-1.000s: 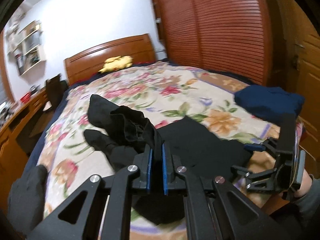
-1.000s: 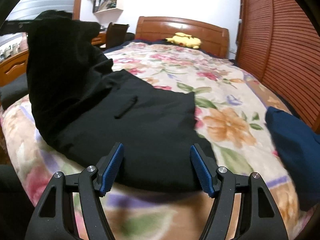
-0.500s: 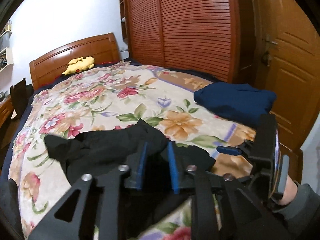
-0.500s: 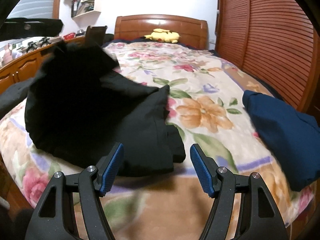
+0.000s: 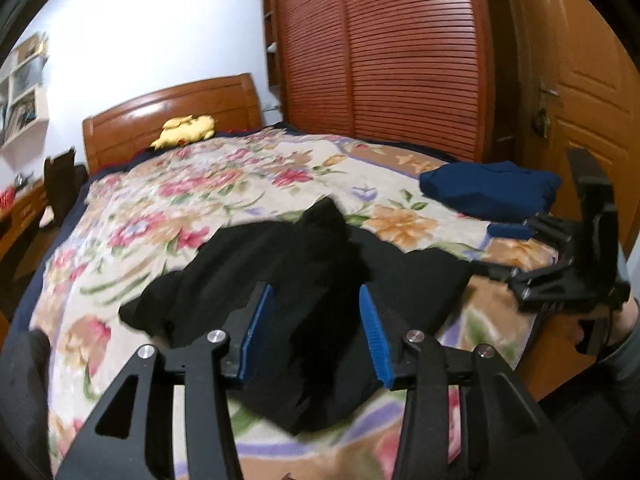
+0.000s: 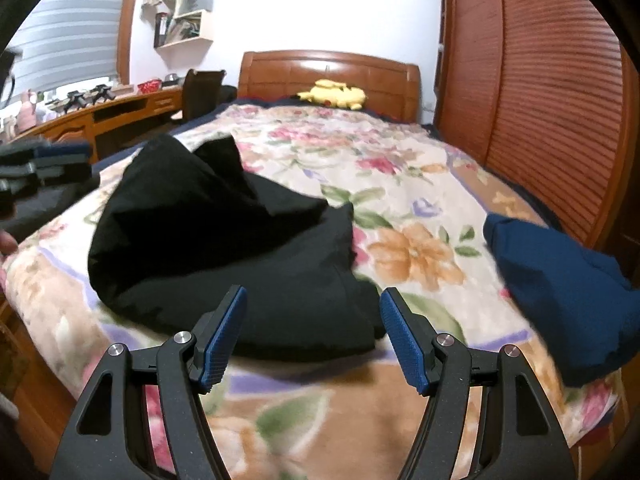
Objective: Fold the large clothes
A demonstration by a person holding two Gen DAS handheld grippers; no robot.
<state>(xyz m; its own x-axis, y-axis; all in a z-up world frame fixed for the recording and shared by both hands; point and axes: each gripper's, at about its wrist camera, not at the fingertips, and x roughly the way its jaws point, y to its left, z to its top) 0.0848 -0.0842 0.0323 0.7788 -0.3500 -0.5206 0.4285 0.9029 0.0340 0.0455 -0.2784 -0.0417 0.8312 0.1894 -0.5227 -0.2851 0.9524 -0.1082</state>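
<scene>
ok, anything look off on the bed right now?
The black garment sits in a rumpled heap near the foot of the bed, one corner poking up, not flat or folded. The navy garment looks neatly folded.

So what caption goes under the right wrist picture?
Open right tool above black garment on flowery bed.

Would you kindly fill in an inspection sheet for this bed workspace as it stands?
Surface: bed with floral blanket, wooden headboard.
Job's things: black garment heaped near the foot edge; navy garment at the right.
Clutter: yellow plush toy by the headboard.
Grippers: left hand-held gripper jaws have just been opening, black cloth between them, pads off it; right hand-held gripper open, empty.
Cables: nothing seen.
Surroundings: slatted wardrobe, desk, wall shelf, door.
</scene>
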